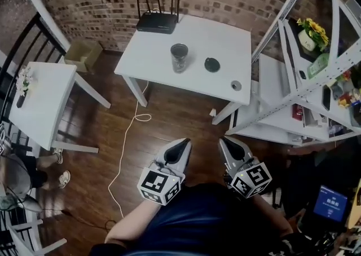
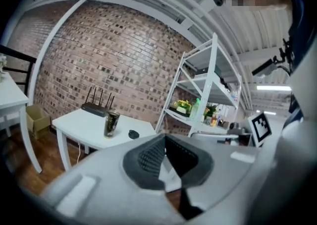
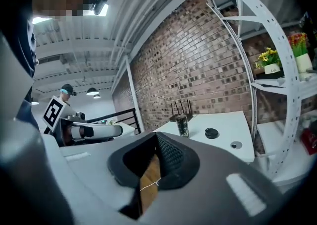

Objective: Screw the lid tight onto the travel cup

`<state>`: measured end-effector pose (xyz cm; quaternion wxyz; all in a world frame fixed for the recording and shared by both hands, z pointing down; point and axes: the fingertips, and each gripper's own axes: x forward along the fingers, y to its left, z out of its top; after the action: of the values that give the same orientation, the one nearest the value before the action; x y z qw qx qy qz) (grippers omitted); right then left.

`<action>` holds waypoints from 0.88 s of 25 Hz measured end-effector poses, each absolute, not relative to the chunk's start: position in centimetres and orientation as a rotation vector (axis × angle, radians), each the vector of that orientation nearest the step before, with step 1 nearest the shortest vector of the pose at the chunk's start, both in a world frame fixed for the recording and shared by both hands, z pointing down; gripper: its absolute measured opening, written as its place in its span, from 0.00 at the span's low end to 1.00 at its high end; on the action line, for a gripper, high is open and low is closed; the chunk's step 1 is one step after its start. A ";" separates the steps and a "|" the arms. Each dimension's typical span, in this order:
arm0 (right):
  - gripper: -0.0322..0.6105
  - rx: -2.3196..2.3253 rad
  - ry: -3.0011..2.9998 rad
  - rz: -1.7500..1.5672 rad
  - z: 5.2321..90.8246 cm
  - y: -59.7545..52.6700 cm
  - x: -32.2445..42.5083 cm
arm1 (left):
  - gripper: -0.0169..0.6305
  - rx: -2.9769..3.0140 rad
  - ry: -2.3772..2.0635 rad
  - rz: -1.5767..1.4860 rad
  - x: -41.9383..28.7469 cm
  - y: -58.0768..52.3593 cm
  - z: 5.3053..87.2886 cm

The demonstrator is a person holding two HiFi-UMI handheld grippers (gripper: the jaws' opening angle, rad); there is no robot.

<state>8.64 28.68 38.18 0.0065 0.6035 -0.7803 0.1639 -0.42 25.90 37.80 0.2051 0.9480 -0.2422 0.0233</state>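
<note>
1. the travel cup (image 1: 179,57) stood upright on the white table (image 1: 152,60), with the lid (image 1: 212,64) lying near it, not touching.
2. the left gripper (image 1: 184,143) was clenched, empty.
3. the right gripper (image 1: 223,140) was clenched, empty, well apart from the table.

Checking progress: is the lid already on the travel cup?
No, the lid lies on the white table beside the travel cup.

A white table (image 1: 225,40) stands on the dark wooden floor (image 1: 175,128). On the table, a black router (image 1: 158,22) sits at the far left corner and a travel cup (image 1: 179,57) stands upright near the middle. A black lid (image 1: 212,64) lies just right of the cup, apart from it. A small grey disc (image 1: 236,85) lies by the near right corner. A white cable (image 1: 128,136) trails over the floor.
</note>
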 end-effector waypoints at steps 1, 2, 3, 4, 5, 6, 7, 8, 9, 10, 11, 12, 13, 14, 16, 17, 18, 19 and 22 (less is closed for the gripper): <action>0.07 1.895 -2.429 0.517 38.2 27.4 8.3 | 0.04 2.637 -0.665 0.065 -0.7 24.6 38.0; 0.07 1.896 -2.420 0.516 38.2 26.3 8.0 | 0.04 2.630 -0.658 0.066 -1.0 23.3 38.3; 0.07 1.891 -2.414 0.514 38.2 25.2 7.7 | 0.04 2.621 -0.654 0.069 -1.4 22.1 38.6; 0.07 1.885 -2.409 0.509 38.2 24.2 7.5 | 0.04 2.612 -0.652 0.072 -1.6 21.0 39.0; 0.07 1.879 -2.401 0.505 38.2 23.4 7.5 | 0.04 2.603 -0.650 0.074 -1.8 20.1 39.2; 0.07 1.879 -2.391 0.505 38.2 22.5 7.6 | 0.04 2.597 -0.648 0.076 -1.8 19.3 39.5; 0.07 1.883 -2.380 0.512 38.4 21.7 7.8 | 0.04 2.593 -0.646 0.077 -1.7 18.5 39.6; 0.07 1.887 -2.370 0.521 38.5 20.9 8.2 | 0.04 2.590 -0.644 0.079 -1.4 17.7 39.8; 0.07 1.890 -2.363 0.529 38.8 20.0 8.6 | 0.04 2.589 -0.643 0.081 -0.9 16.9 39.9; 0.07 1.890 -2.359 0.536 39.1 19.2 9.2 | 0.04 2.588 -0.646 0.083 -0.4 16.1 40.0; 0.07 1.887 -2.360 0.542 39.4 18.4 9.7 | 0.04 2.587 -0.654 0.086 0.1 15.4 40.2; 0.07 1.883 -2.367 0.550 39.7 17.5 10.2 | 0.04 2.587 -0.666 0.091 0.5 14.7 40.3; 0.07 1.876 -2.378 0.561 40.1 16.5 10.7 | 0.04 2.587 -0.682 0.098 0.9 14.0 40.4; 0.07 1.867 -2.394 0.571 40.4 15.4 11.2 | 0.04 2.588 -0.700 0.107 1.2 13.2 40.5; 0.07 1.842 -2.429 0.579 40.8 13.1 12.4 | 0.04 2.591 -0.744 0.136 2.1 11.4 40.7; 0.07 1.822 -2.447 0.578 41.1 11.9 13.0 | 0.04 2.591 -0.772 0.149 2.6 10.4 40.7; 0.07 1.797 -2.464 0.579 41.3 10.7 13.8 | 0.04 2.589 -0.804 0.159 3.2 9.3 40.7; 0.07 1.771 -2.481 0.582 41.4 9.5 14.7 | 0.04 2.586 -0.837 0.162 3.8 8.2 40.5; 0.07 1.717 -2.516 0.582 41.5 6.2 17.8 | 0.04 2.585 -0.910 0.155 6.3 5.2 39.8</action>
<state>17.83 6.16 41.53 0.0203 0.5535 -0.8112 0.1876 6.33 5.21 39.83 0.1970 0.9234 -0.3248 0.0553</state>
